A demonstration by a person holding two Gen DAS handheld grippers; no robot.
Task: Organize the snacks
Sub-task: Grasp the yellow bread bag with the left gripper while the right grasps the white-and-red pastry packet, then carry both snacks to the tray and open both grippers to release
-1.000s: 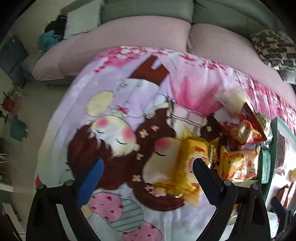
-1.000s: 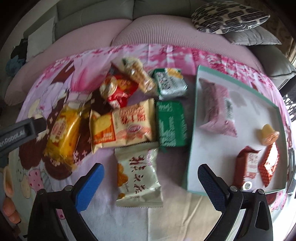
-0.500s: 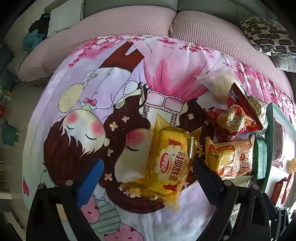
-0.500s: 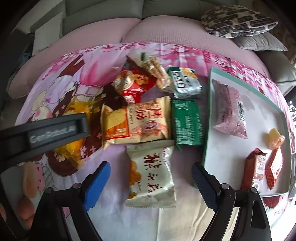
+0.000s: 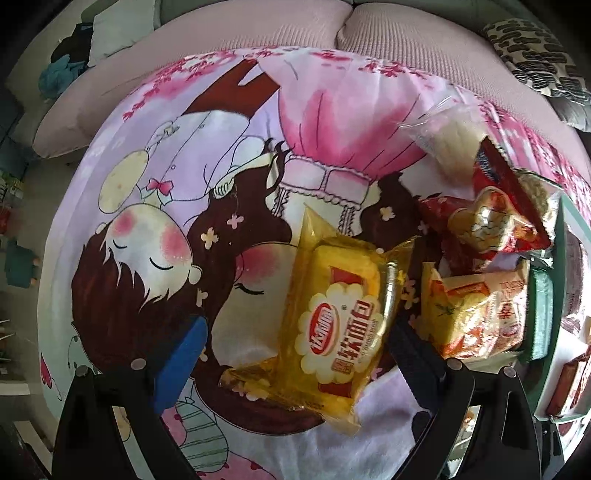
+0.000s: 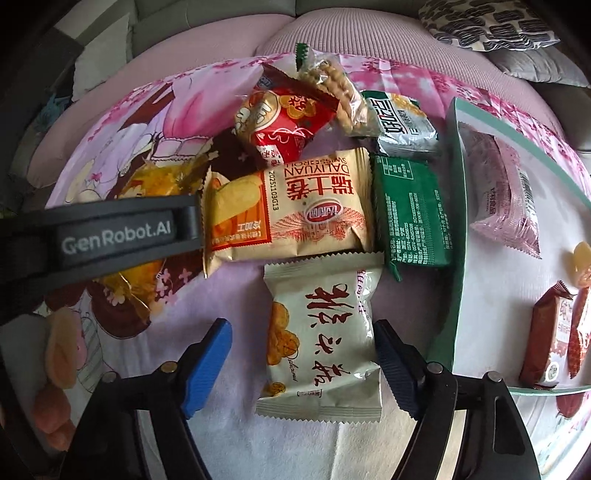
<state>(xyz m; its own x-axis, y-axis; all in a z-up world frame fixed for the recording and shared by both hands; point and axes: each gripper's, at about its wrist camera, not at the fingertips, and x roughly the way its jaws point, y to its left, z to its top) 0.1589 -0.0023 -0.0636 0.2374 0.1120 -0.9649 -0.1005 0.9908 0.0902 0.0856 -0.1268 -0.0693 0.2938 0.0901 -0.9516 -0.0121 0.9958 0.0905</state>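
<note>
Left gripper [image 5: 295, 343]: fingers spread wide, empty, low over the cartoon-print pink cloth [image 5: 229, 155]; the blue pad [image 5: 181, 354] sits left of the yellow glossy bread packet [image 5: 336, 317], the dark finger at the packet's right edge, whether touching I cannot tell.
Right gripper [image 6: 303, 358]: fingers wide apart, straddling the cream puffed wrapper with red characters [image 6: 325, 332], holding nothing; pads close beside its long edges.
Yellow bread packet: flat on the cloth, tilted; in the right wrist view partly hidden under the left gripper's dark branded arm [image 6: 110, 232].
Snack heap: beige Swiss-roll packet [image 6: 291, 210] just above the cream wrapper, their edges overlapping; dark green flat packet [image 6: 413, 214] to its right, against the tray wall; red round-print pouch [image 6: 284, 122], clear bag of small biscuits [image 6: 332, 85] and grey-green sachet [image 6: 402, 122] behind.
Tray: white shallow tray with teal rim [image 6: 458, 229], right of the heap, carrying a pink translucent packet [image 6: 506, 195], a small yellow candy [image 6: 583, 262] and two red bars [image 6: 550, 332].
Background: pink sofa cushions [image 5: 258, 33].
</note>
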